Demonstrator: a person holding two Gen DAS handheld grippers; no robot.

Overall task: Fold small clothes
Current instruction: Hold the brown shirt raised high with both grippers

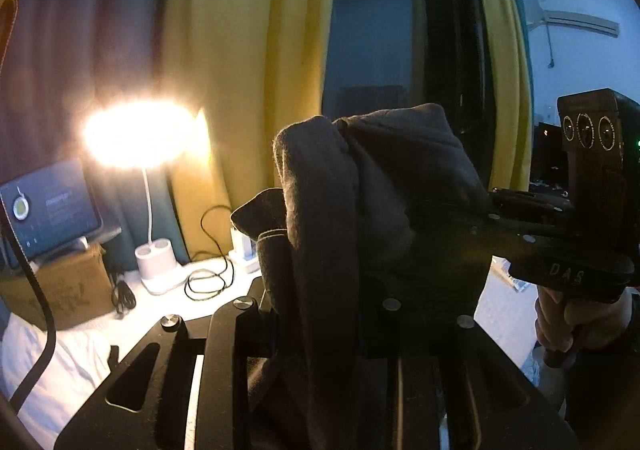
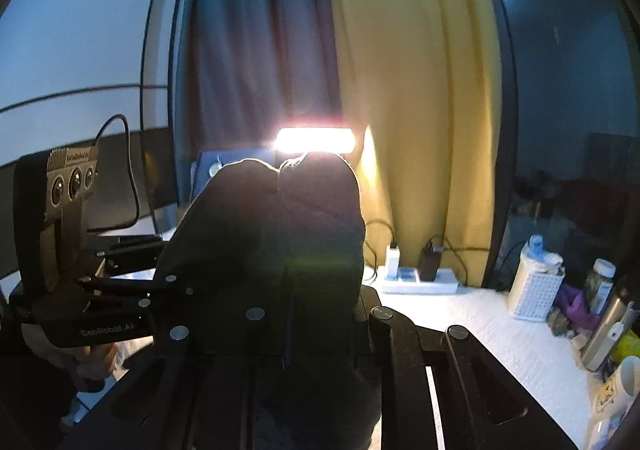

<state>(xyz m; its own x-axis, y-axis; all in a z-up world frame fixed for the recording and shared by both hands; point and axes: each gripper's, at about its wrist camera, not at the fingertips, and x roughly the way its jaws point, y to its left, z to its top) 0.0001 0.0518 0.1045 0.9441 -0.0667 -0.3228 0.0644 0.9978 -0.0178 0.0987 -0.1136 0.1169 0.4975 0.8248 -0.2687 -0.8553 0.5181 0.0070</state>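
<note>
- Left claw (image 1: 320,290) clamped on a dark garment (image 1: 360,190), raised before yellow curtains (image 1: 248,50).
- Right claw (image 2: 280,310) clamped on the same garment, above the white surface (image 2: 500,330).

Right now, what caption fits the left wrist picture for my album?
Two grippers, left gripper and right gripper, lift a dark cloth before yellow curtains and a glowing lamp.

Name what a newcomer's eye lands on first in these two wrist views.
The glaring desk lamp at the back of the white table, in front of yellow and blue curtains. Then the dark garment, bunched and lifted mid-frame, pinched by both the left claw and the right claw, which meet close together on it.
</note>
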